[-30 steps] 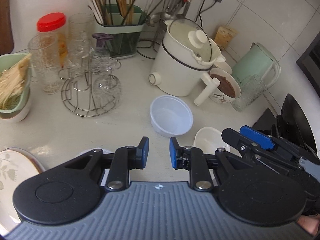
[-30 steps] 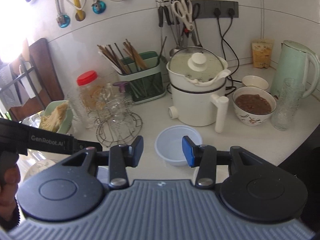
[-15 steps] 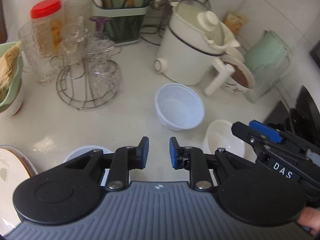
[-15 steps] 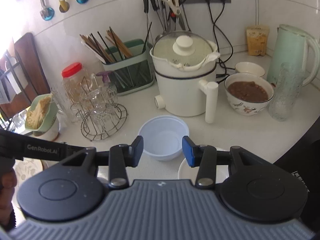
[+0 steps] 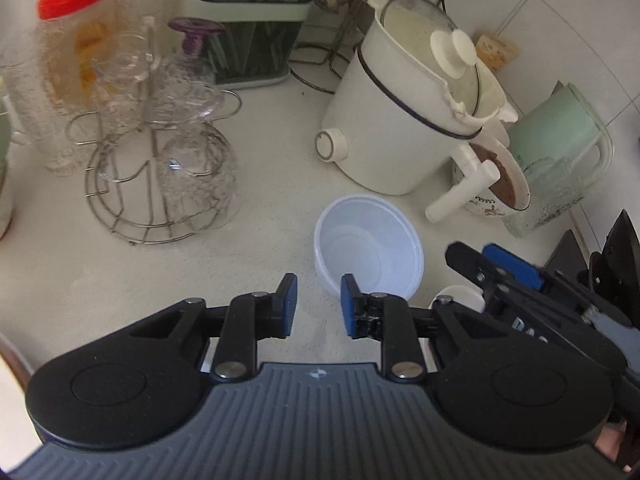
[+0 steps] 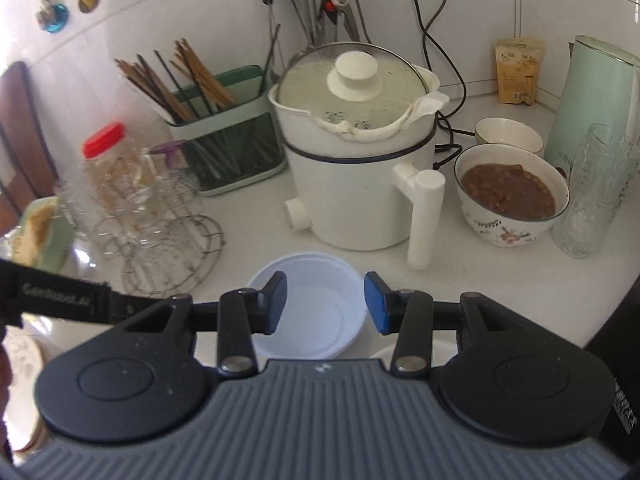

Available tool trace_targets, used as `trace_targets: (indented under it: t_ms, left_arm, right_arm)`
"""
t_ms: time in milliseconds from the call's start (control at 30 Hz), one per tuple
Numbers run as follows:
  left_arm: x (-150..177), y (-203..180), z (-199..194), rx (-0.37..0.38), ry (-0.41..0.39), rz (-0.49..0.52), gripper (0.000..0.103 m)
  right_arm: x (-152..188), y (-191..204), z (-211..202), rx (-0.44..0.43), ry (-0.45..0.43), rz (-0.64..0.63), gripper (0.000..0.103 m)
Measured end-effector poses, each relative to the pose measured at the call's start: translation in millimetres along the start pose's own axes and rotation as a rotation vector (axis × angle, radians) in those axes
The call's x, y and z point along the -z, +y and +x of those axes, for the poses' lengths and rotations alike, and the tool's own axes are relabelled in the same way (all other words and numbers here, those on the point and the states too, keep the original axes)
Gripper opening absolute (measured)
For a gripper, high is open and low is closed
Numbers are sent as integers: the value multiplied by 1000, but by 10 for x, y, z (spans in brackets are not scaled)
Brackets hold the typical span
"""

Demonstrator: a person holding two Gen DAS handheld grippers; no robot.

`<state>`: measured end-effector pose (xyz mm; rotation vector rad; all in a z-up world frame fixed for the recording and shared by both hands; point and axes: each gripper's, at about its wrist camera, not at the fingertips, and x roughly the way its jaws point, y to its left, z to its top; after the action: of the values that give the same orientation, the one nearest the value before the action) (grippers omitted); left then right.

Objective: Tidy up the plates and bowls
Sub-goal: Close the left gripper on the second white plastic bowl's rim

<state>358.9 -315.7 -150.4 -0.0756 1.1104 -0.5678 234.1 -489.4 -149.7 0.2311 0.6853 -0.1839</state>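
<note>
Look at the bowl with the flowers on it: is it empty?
No, the flowered bowl beside the white pot is nearly full of something brown and lumpy.

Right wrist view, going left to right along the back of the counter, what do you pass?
Red-lidded jar → green chopstick holder → white electric pot → bowl of brown food → tall textured glass.

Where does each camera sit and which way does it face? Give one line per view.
Left wrist: on the left gripper, looking down at the counter; the right gripper shows at right.
Right wrist: on the right gripper, facing the wall; the left gripper's arm crosses at left.
Shared: white plastic bowl, white cooker.
</note>
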Motion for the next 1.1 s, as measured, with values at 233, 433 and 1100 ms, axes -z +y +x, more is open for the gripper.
trace_targets:
  t_ms: [233,433,1100]
  left_arm:
    - [-148,-58,350,-17,31,31,36]
    - [-237,-71,614,-7,72,42,36]
    - [-336,63,1057,51,109,-34,9]
  right_arm:
    - [-65,-99,329,23,60,50,46]
    - [-89,-106,586,29,106,50,46]
    - [59,-157,1034,80,183,52,32]
